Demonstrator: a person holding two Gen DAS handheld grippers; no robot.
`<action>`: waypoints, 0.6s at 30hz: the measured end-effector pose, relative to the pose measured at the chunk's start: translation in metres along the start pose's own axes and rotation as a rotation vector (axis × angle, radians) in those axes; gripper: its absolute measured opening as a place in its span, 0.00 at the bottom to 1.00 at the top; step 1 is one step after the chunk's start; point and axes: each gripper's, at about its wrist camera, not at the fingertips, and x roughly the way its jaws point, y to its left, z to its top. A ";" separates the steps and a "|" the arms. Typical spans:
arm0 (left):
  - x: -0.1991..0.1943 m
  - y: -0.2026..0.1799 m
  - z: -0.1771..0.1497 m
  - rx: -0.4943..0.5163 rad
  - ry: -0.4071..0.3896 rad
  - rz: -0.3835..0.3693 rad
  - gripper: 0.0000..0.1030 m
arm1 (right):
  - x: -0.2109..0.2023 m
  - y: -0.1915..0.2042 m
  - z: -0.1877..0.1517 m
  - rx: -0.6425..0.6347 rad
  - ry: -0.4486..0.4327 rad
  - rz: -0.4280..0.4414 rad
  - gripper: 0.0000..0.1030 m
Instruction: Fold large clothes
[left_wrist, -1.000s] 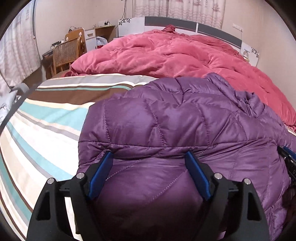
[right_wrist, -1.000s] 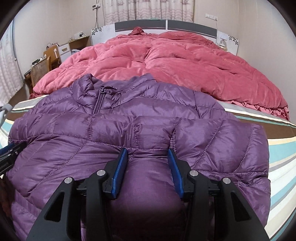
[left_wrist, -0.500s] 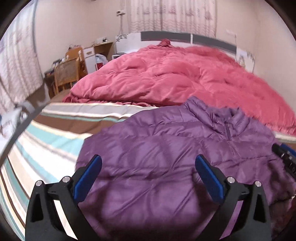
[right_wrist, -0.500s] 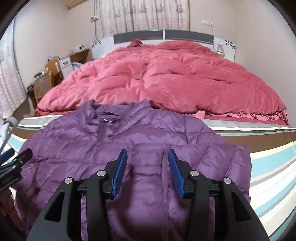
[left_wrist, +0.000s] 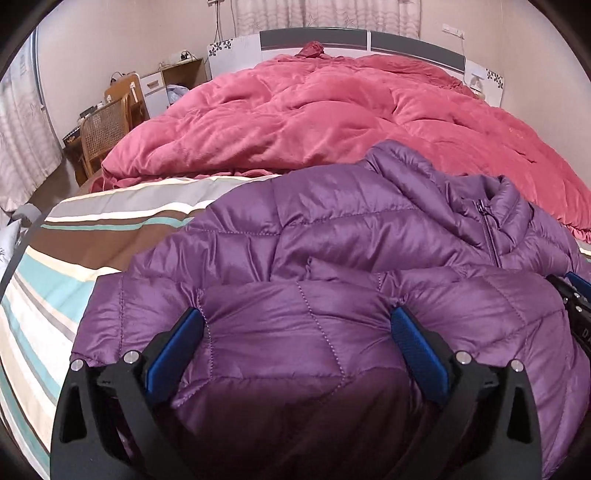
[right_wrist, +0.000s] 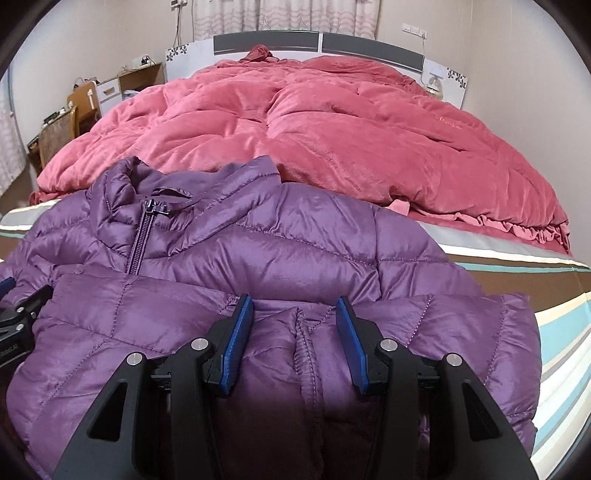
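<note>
A purple quilted puffer jacket (left_wrist: 332, 229) lies front up on the striped bedsheet (left_wrist: 74, 266), zipper and collar toward the pink duvet. It also shows in the right wrist view (right_wrist: 280, 243). Its lower part is folded up over the body. My left gripper (left_wrist: 295, 325) is open wide, with the folded jacket fabric bulging between its blue pads. My right gripper (right_wrist: 295, 310) is open, its pads on either side of a seam of the folded hem. Neither pair of pads presses the fabric. The other gripper's tip shows at each view's edge.
A large pink duvet (left_wrist: 332, 110) covers the far half of the bed up to the headboard (right_wrist: 317, 40). A wicker chair (left_wrist: 103, 129) and wooden desk stand at the left of the bed. Striped sheet lies bare left and right of the jacket.
Both grippers rose and pulled back half a second ago, then came down again onto the jacket. The lower part now lies folded higher over the body, nearer the collar.
</note>
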 end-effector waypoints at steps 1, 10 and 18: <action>-0.001 0.000 0.000 -0.001 0.000 -0.002 0.98 | 0.000 -0.002 0.000 0.006 0.001 0.010 0.45; -0.066 0.018 -0.033 0.018 -0.031 -0.008 0.98 | -0.069 -0.023 -0.021 0.058 -0.042 0.102 0.57; -0.117 0.051 -0.101 -0.003 0.026 -0.091 0.98 | -0.140 -0.040 -0.074 0.072 -0.021 0.155 0.58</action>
